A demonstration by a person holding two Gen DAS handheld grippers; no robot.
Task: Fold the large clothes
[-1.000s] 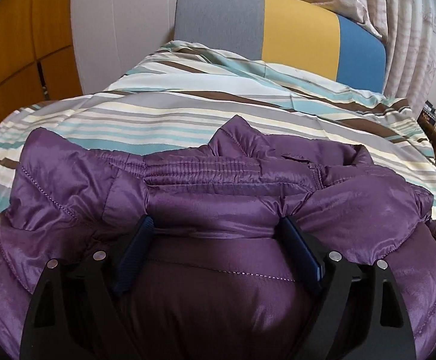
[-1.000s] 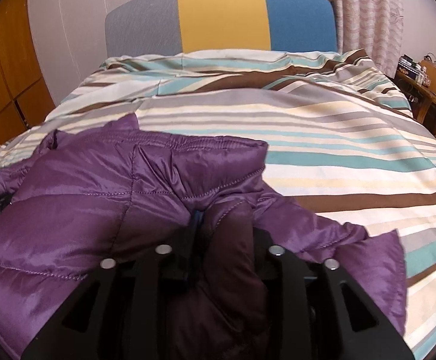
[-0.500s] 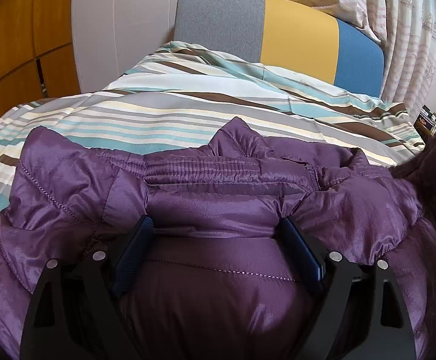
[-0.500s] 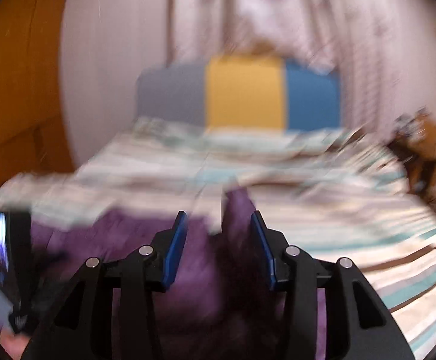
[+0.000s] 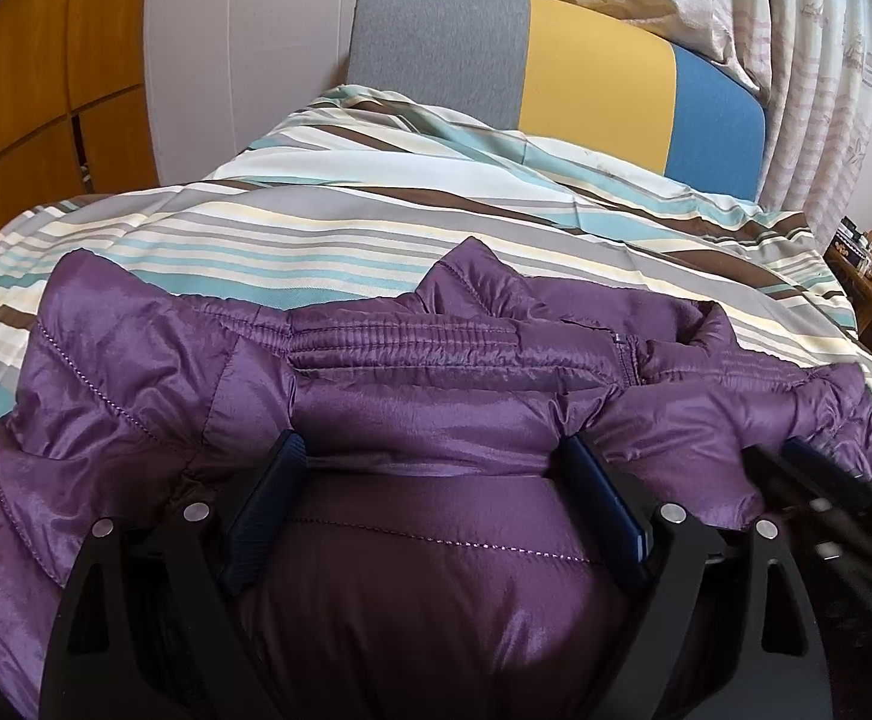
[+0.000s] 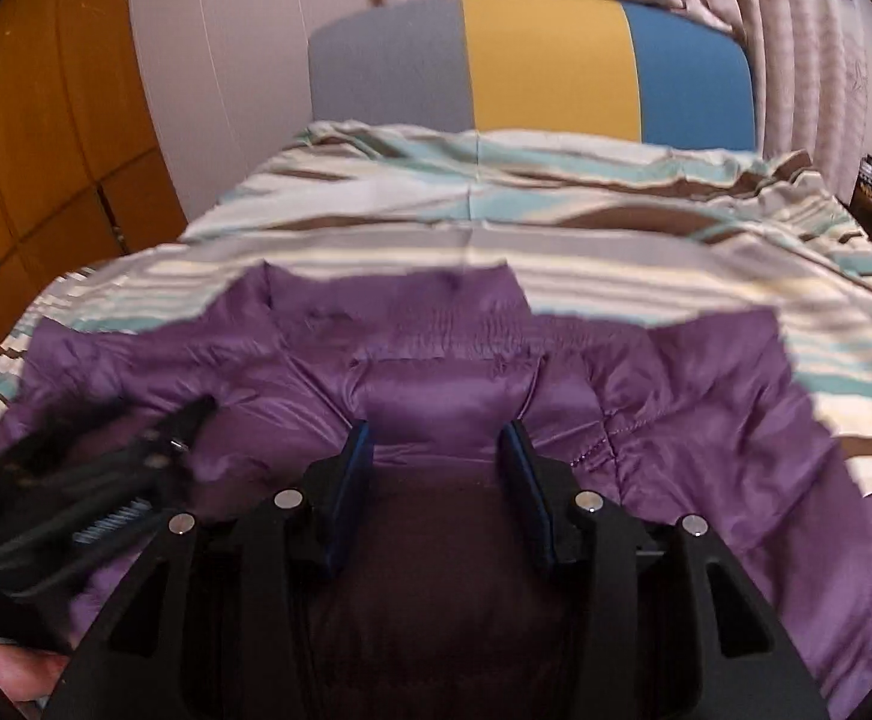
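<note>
Shiny purple quilted puffer jacket (image 5: 411,420) spread across the bed with the striped teal, brown, cream and grey cover (image 5: 375,222), bunched and rumpled toward the near edge. Left tool (image 5: 429,468) set wide, blue-padded fingers (image 5: 267,498) pressed into the padded fabric, a broad fold of the jacket bulging up between them; whether truly gripped or only straddled, cannot tell. Right tool (image 6: 439,450) narrower, pads (image 6: 354,480) on either side of a raised hump of the same jacket (image 6: 676,420), fabric filling the gap; real clamping not clear either, view slightly blurred. Both tools close together on the jacket: right one visible at the right edge of the left view (image 5: 820,498), left one blurred at the left edge of the right view (image 6: 135,462). Behind the bed, an upholstered headboard in grey, yellow and blue panels (image 5: 592,84), pale patterned curtains (image 5: 796,30) to the right, orange-brown wooden cabinet doors (image 5: 33,90) to the left.
</note>
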